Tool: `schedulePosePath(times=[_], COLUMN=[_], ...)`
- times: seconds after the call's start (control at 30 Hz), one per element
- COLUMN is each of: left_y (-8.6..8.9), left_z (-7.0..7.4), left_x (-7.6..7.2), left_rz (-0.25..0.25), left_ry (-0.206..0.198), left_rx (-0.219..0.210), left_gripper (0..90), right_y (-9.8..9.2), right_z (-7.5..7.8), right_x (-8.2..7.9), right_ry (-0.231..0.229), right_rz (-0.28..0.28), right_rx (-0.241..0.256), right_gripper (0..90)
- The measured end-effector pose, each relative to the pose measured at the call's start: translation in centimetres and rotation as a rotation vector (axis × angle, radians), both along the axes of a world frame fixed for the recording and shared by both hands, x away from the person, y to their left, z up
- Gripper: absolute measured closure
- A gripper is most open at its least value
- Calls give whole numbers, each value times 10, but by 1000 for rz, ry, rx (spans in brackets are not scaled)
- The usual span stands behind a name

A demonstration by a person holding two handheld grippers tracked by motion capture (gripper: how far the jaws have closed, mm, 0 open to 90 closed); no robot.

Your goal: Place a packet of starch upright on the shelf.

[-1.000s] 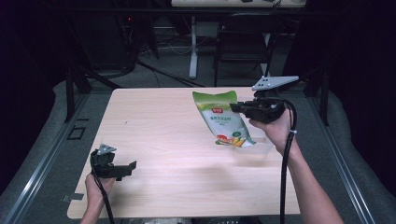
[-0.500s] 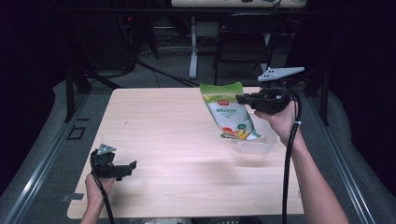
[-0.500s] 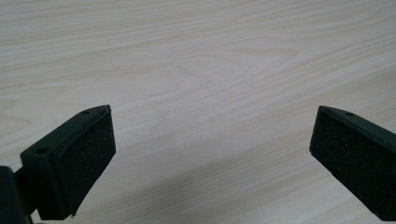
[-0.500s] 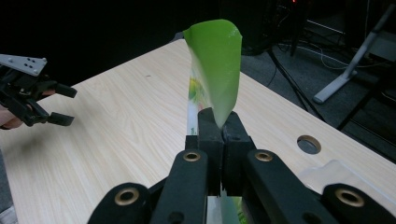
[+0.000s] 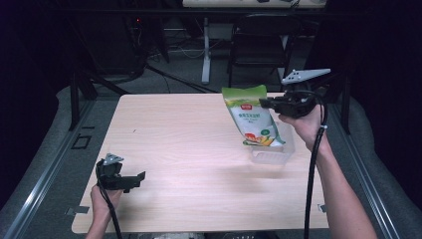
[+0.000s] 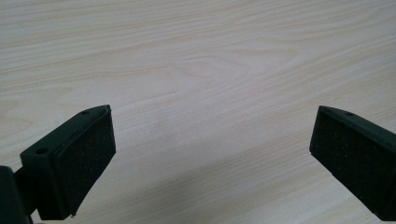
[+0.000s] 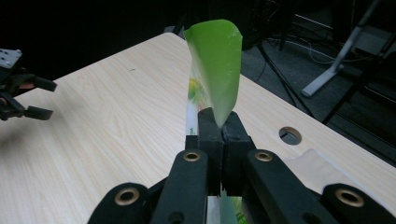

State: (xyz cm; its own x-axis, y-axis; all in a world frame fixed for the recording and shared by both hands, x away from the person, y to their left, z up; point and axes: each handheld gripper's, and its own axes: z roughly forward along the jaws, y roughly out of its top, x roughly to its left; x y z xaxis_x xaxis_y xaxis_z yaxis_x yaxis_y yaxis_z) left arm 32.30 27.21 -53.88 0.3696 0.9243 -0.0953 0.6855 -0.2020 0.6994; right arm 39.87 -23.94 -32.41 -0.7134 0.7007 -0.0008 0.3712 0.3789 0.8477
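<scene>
A green and white snack bag [image 5: 251, 118] hangs tilted in the air at the table's right side, just above a clear plastic tub [image 5: 272, 152]. My right gripper [image 5: 266, 103] is shut on the bag's right edge. In the right gripper view, the jaws [image 7: 219, 125] pinch the green bag [image 7: 215, 65], which curls upward from them. My left gripper [image 5: 135, 179] rests near the front left corner, held by a hand. It is open, and the wide-apart jaws [image 6: 210, 154] have nothing but bare wood between them.
The light wooden table [image 5: 189, 139] has a round cable hole [image 7: 290, 135] near its far right edge. Behind the table stand a dark chair [image 5: 254, 45] and a white stand leg [image 5: 205, 55]. Dark floor surrounds the table.
My right gripper has carried the bag to the right and slightly farther back, over the clear tub. The left gripper has stayed where it was.
</scene>
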Motion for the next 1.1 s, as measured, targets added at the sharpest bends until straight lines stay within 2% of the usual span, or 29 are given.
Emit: schedulePosePath(times=[0.4, 0.8, 1.0, 1.1], left_y=[1, 1, 1, 3], left_z=[-1, -1, -1, -2], left_x=[1, 1, 1, 0], left_rz=[3, 3, 2, 10], left_ry=[3, 6, 9, 12], left_rx=[-1, -3, 0, -10], left_gripper=[3, 3, 3, 3], right_y=[-14, -25, -29, -31], right_z=[-9, -32, -38, -46], right_x=[7, 16, 19, 23], right_ry=[10, 29, 31, 42], right_rz=[-38, -59, -59, -63], right_rx=[-21, -33, -29, -31], right_gripper=[894, 894, 894, 894])
